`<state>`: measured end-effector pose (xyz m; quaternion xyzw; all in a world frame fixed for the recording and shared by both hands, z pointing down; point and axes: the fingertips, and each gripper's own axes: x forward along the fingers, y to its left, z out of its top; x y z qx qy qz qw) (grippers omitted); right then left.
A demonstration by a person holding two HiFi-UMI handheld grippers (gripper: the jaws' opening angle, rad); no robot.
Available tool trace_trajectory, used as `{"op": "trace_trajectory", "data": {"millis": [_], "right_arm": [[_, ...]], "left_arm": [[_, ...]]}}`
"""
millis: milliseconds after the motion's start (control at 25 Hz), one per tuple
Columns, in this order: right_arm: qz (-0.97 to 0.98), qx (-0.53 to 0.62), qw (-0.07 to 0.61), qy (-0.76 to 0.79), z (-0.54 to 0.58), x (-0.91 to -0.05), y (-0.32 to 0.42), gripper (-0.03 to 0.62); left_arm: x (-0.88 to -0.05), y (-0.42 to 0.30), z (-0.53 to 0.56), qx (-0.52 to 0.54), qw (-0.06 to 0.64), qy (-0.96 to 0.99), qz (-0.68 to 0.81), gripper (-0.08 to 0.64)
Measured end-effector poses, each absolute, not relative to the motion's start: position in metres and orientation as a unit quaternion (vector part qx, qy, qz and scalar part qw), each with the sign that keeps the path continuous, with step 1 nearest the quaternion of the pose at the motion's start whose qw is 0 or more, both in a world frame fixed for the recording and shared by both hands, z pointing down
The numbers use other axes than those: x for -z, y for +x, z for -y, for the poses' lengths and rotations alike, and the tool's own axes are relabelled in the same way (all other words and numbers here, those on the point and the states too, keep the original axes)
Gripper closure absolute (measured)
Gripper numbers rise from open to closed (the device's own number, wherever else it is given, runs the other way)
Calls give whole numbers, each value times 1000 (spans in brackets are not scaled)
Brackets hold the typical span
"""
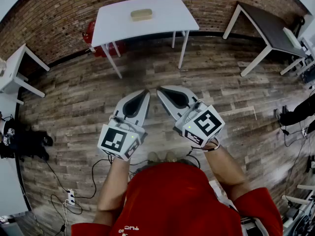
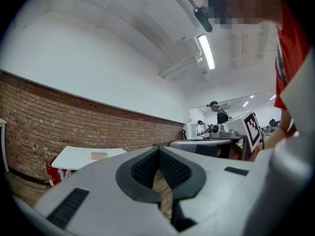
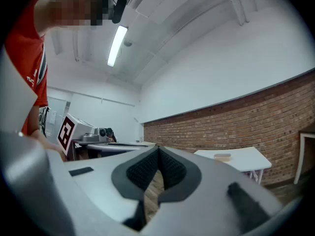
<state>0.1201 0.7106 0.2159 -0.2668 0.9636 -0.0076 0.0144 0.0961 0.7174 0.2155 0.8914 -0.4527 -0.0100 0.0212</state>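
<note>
The left gripper (image 1: pixel 146 91) is clenched: in the left gripper view (image 2: pixel 158 149) its ribbed pads meet at the tips, and only a sliver of floor (image 2: pixel 165 195) shows through the gap lower down. Nothing sits between them. The right gripper (image 1: pixel 159 89) is closed the same way in the right gripper view (image 3: pixel 158 149), tips together and gripping nothing. Both hang in the air above the plank floor, their tips angled toward each other, just beside one another but apart.

The nearest loose thing is a tan block (image 1: pixel 141 14), well apart from both grippers, lying on a white table (image 1: pixel 165 11) against the brick wall. It shows small in the left gripper view (image 2: pixel 99 155) and in the right gripper view (image 3: pixel 222 156); what it is made of is hard to tell.

A red object (image 1: pixel 89 33) under the table is mostly hidden by the tabletop and a leg. A dark table (image 1: pixel 268 26) stands to the right, and cables (image 1: pixel 93 173) trail over the floor by the person's feet. The gripper bodies block the lower part of both gripper views.
</note>
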Motion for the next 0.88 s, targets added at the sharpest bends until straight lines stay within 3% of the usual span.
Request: {"op": "trace_trajectory", "data": {"millis": [880], "right_arm": [[-966, 30, 34, -256, -693, -219, 158, 561]], "left_arm": [[-220, 112, -699, 13, 31, 876, 481, 548]]}}
